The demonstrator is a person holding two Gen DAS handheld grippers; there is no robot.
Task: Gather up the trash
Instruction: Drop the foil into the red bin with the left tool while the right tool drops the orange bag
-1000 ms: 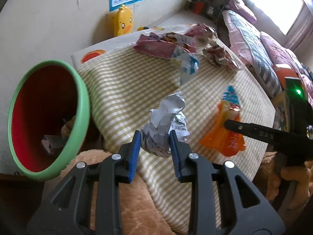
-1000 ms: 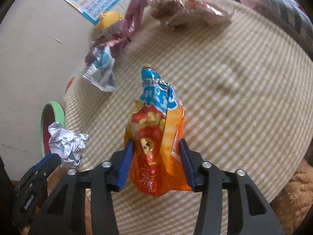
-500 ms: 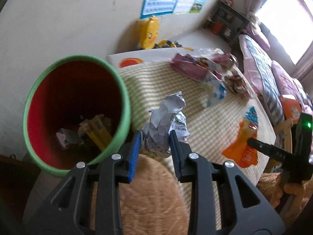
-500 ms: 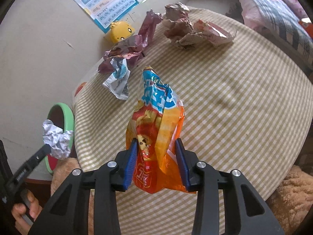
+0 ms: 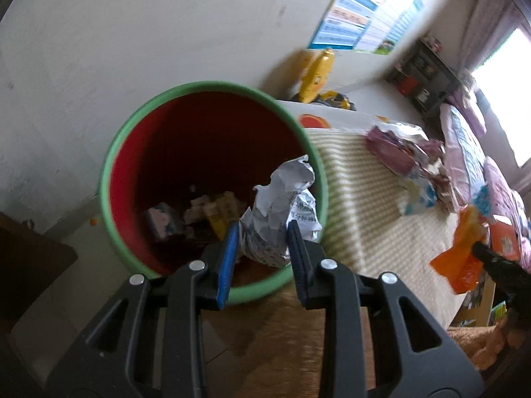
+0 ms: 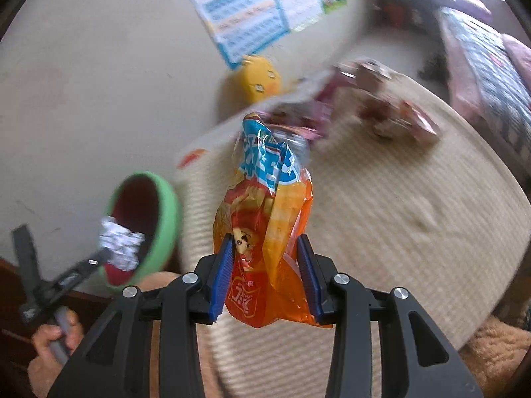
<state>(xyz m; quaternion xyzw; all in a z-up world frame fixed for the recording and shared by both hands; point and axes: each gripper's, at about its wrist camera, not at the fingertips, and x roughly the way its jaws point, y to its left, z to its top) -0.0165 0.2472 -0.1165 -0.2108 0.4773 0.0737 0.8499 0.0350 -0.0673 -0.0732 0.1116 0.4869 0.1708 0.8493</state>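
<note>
Trash is partly collected: scraps lie inside the bin (image 5: 212, 179), crumpled paper (image 5: 282, 219) is clamped in the left gripper (image 5: 262, 255) over its rim, an orange wrapper (image 6: 265, 242) is pinched by the right gripper (image 6: 265, 278) (above the table), and wrappers (image 5: 405, 156) remain at the table's (image 5: 365, 212) far edge.

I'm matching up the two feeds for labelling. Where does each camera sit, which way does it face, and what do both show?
Left wrist: sits on the left gripper, looking down into the green-rimmed bin; its jaws grip the crumpled paper.
Right wrist: sits on the right gripper, facing across the checked tablecloth toward the wall; its jaws grip the orange snack bag, and the person's left hand shows.
Shared: bin, paper, snack bag, tablecloth, yellow duck toy.
</note>
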